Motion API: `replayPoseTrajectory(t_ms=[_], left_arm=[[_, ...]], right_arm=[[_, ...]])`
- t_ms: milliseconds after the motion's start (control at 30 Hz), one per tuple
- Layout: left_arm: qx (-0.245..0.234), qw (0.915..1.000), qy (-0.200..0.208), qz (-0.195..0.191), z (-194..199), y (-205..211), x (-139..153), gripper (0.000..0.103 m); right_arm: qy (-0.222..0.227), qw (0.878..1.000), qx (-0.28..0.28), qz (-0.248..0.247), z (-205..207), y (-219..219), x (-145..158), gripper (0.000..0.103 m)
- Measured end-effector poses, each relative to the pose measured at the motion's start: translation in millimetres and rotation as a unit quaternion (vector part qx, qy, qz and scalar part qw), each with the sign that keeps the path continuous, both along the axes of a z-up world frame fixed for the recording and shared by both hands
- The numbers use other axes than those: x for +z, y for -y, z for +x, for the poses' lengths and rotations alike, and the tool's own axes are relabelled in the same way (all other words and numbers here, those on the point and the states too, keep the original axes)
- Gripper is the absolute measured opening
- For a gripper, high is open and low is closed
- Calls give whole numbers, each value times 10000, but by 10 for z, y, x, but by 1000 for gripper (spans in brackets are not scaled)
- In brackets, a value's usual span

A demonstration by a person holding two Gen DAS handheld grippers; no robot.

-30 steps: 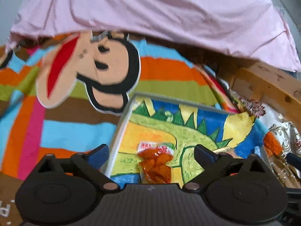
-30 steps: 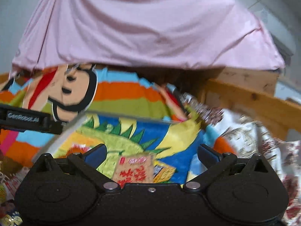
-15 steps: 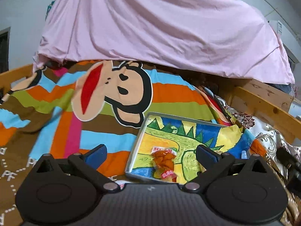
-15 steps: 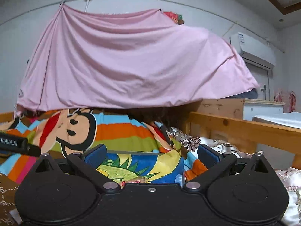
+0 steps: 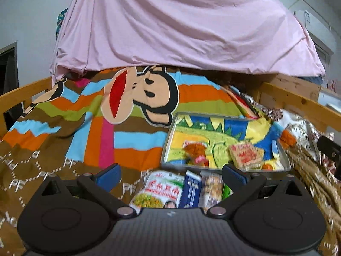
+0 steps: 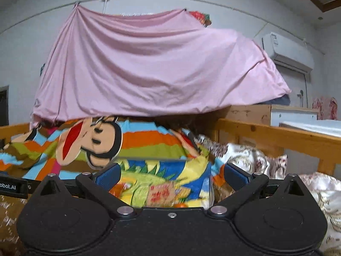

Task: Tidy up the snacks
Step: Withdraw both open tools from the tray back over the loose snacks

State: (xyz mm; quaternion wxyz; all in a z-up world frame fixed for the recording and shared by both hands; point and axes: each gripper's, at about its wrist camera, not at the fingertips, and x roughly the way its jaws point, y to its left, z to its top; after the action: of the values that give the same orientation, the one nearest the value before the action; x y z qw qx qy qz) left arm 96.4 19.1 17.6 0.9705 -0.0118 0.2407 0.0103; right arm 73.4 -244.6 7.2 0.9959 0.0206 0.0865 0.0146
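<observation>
A metal tray (image 5: 168,143) lined with a dinosaur picture lies on the striped monkey blanket (image 5: 132,132). In the tray lie an orange snack packet (image 5: 195,152) and a tan packet with red print (image 5: 245,154). Loose snack packets lie in front of the tray: a white and green one (image 5: 159,189), a blue one (image 5: 190,188) and another beside it (image 5: 212,188). My left gripper (image 5: 170,176) is open and empty above these loose packets. My right gripper (image 6: 171,175) is open and empty, held back from the tray (image 6: 149,160), where the tan packet (image 6: 161,193) shows.
A pink sheet (image 5: 181,27) hangs over the far end of the bed. Wooden bed rails run along the left (image 5: 23,93) and the right (image 5: 298,104). A patterned quilt (image 6: 251,155) lies right of the tray. The other gripper's tip (image 5: 329,149) shows at the right edge.
Both grippers have pulled back and up from the tray. The loose packets in front of the tray have come into the left wrist view. Both stay open.
</observation>
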Motion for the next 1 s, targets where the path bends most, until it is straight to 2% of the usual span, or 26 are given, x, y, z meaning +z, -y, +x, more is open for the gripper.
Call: replayPoseTrajectory(t_ms=[300,433,567,1000], left_arm=[[53,9978,-401,535,-272,-21,-124,102],[155,9962,-619,592,-301,-45,-227,102],[161,9931,-874,761,-268,-14,-322,102],[156,9891,-1093,979,-183,65,-393,102]], right_arm=[[-981,9945,304,-221,-44,-171,-234,102],[-1328,9897,405,-346,-14,-242,-339,102],[-1494,9870,462,-376,-1,-259,-393,102],[-1762,9811,598,-527,102,-342,-498,102]])
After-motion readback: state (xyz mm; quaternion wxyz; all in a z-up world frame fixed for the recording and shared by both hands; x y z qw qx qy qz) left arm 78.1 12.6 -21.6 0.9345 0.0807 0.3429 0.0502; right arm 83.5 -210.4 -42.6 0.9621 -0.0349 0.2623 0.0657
